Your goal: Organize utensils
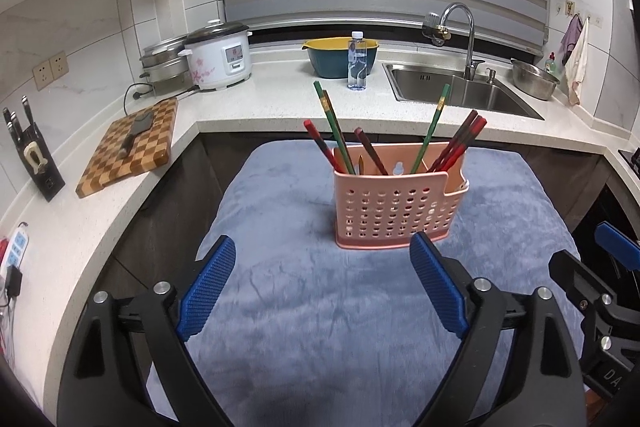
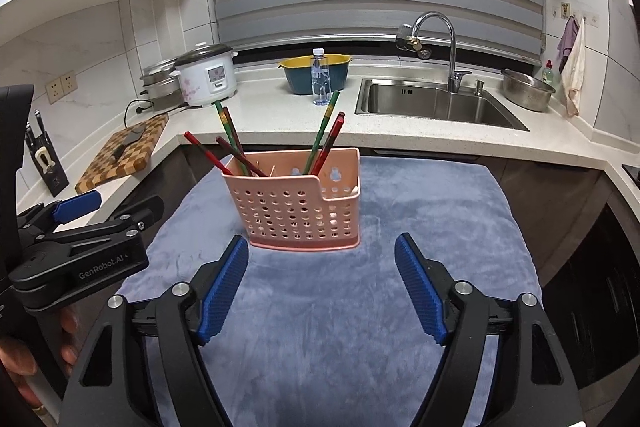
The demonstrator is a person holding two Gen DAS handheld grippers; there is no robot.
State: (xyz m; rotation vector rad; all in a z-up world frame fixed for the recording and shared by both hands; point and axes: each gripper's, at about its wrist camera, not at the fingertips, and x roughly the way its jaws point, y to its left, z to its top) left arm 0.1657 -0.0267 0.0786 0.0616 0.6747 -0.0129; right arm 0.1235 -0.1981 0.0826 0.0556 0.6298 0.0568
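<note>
Both grippers wide open, empty, hovering low over the grey-blue plush cloth (image 1: pixel 300 307) spread on the table.

Left gripper (image 1: pixel 322 287): jaws spread apart, nothing between them. Right gripper (image 2: pixel 320 285): same, jaws parted and bare.

Straight ahead of both, upright on the cloth: the pink perforated plastic utensil caddy (image 1: pixel 394 211), resting flat on its base, broad holed face turned toward the cameras. Inside it, the red and green chopsticks (image 1: pixel 432 125), standing on end and splayed outward, tips fanning left and right above the rim; one bunch leaning left, another leaning right. Long axes steeply upright, tilted away from the middle.

From the left wrist view, caddy slightly right of centre, its lower edge just beyond the right-hand fingertip. From the right wrist view, caddy slightly left of centre, lower edge just beyond the left-hand fingertip. So: caddy roughly between the two grippers, near both, neither clearly closer.

No loose utensils visible on the cloth. Judging by that, sorting probably near its end, or regrouping inside the caddy to come; any pick needing a reach up and over the rim, pinching across a stick's thin shaft.
</note>
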